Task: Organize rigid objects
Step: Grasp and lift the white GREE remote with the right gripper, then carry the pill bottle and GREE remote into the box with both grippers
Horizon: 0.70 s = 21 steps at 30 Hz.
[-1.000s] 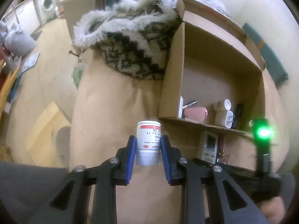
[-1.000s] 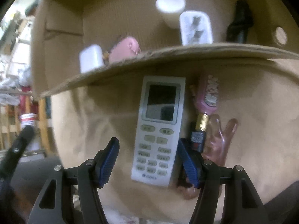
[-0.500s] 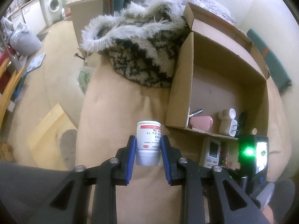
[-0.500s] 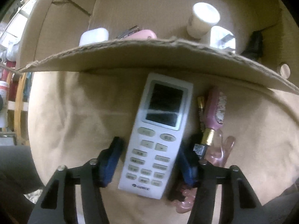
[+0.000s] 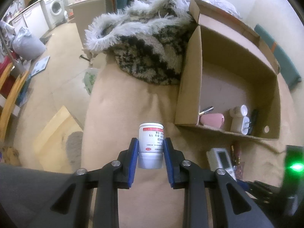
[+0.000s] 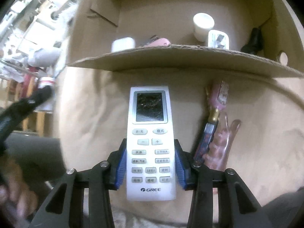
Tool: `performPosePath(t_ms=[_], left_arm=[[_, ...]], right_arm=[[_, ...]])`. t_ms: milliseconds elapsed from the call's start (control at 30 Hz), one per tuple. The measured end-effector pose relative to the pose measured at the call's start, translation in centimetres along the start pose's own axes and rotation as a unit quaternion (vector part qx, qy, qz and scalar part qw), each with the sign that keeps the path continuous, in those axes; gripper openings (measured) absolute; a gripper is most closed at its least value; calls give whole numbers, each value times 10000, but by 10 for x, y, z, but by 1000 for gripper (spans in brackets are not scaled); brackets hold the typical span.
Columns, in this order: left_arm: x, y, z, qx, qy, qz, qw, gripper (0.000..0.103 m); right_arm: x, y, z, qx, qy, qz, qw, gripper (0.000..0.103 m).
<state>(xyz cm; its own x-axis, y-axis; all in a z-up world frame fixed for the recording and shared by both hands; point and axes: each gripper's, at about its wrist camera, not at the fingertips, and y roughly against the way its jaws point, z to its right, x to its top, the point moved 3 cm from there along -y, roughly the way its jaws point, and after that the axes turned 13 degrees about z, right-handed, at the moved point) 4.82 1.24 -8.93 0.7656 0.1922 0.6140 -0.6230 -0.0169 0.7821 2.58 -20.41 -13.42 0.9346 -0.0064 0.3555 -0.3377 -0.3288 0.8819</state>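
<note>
My left gripper (image 5: 151,152) is shut on a white pill bottle (image 5: 151,133) with a red-striped label, held over the beige cushion (image 5: 123,104). In the right wrist view, my right gripper (image 6: 150,152) has its jaws closing on a white remote control (image 6: 149,114); both blue pads press its long sides. The remote (image 5: 221,158) also shows in the left wrist view, just in front of the open cardboard box (image 5: 191,76). The box holds a pink case (image 5: 211,119), a white jar (image 5: 237,112) and a white charger (image 5: 244,125).
A pink pen-like item (image 6: 218,98) and a clear pink rabbit-shaped piece (image 6: 220,142) lie right of the remote. A furry patterned blanket (image 5: 144,47) sits behind the box's left wall. The cushion drops off to the floor on the left, with a wooden board (image 5: 55,133) there.
The right gripper's jaws have narrowed from wide apart onto the remote's sides, and the remote now sits straight between them. The left gripper keeps its hold on the bottle.
</note>
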Motion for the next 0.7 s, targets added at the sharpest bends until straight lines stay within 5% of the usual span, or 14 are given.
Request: performPosePath(t_ms=[300, 700], left_arm=[[-7, -7, -4, 176, -66, -38, 9998, 24], [1, 0, -1, 375, -200, 262, 9988, 24]], right_arm=[[-3, 59, 11, 621, -95, 586, 9963, 46], [32, 105, 45, 701, -484, 1546, 9843, 46]])
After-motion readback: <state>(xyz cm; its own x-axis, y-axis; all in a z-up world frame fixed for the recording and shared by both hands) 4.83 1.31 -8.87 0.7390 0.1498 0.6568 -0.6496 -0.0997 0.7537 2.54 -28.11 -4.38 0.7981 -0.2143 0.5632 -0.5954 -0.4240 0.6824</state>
